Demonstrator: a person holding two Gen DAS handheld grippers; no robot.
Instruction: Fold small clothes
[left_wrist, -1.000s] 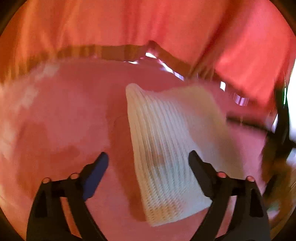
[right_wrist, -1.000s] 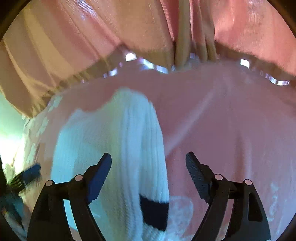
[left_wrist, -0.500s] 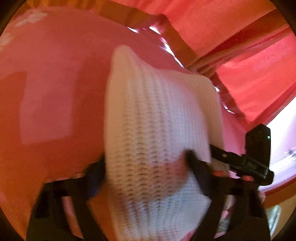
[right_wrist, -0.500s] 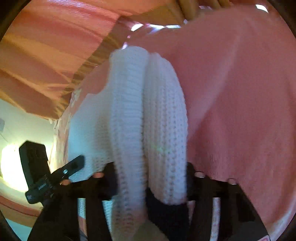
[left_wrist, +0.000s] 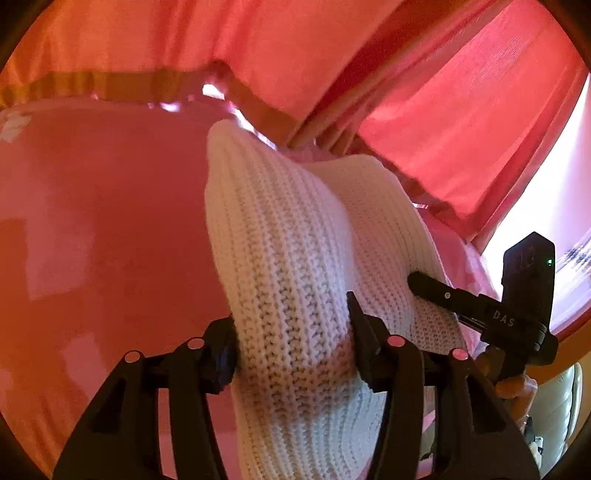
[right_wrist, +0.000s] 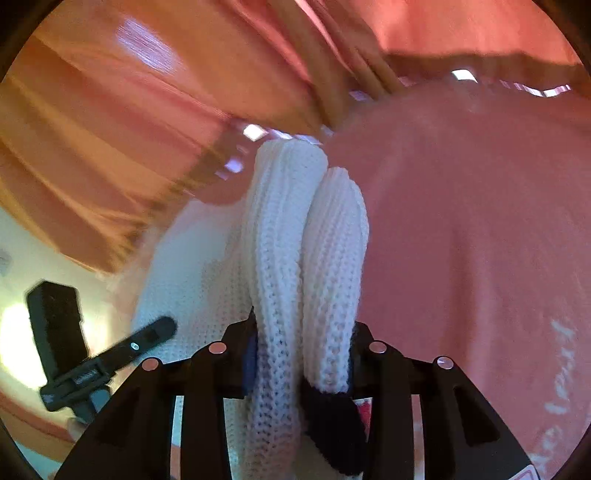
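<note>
A white ribbed knit garment (left_wrist: 291, 266) with a dark band (right_wrist: 332, 417) at one end is lifted off the pink cloth surface (left_wrist: 92, 229). My left gripper (left_wrist: 291, 350) is shut on one bunched edge of it. My right gripper (right_wrist: 301, 354) is shut on the other edge, where the knit (right_wrist: 295, 258) folds into two thick ridges. Each gripper shows in the other's view: the right one (left_wrist: 480, 314) at the garment's right side, the left one (right_wrist: 110, 362) at its left side.
Pink-red curtains (left_wrist: 443, 110) hang behind the cloth-covered surface (right_wrist: 480, 221). A bright window area (left_wrist: 561, 206) lies at the right. White lettering (right_wrist: 557, 369) marks the cloth at lower right in the right wrist view.
Both grippers were open over the flat garment a second ago. They have closed on its two edges and raised it off the cloth, so the knit now bunches between them.
</note>
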